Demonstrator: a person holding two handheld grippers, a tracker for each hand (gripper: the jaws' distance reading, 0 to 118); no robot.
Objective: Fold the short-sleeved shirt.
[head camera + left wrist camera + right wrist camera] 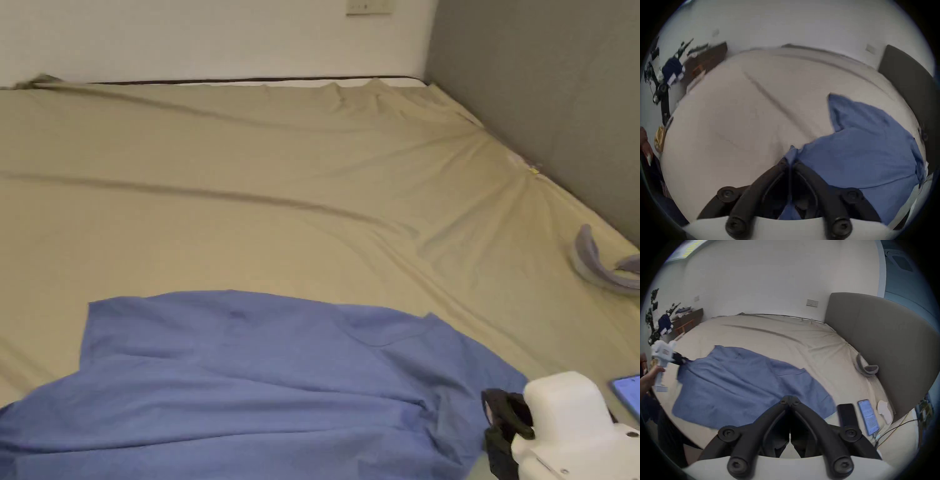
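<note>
Two grippers, left gripper (790, 164) and right gripper (790, 400), each closed on an edge of the blue shirt (250, 375): keep tension even, laying it flat on the bed (250, 187).

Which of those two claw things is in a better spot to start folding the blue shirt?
Probably the left gripper: its jaws are already shut on the blue shirt's edge. The right gripper is shut too, but over the shirt with no cloth visibly between its jaws.
</note>
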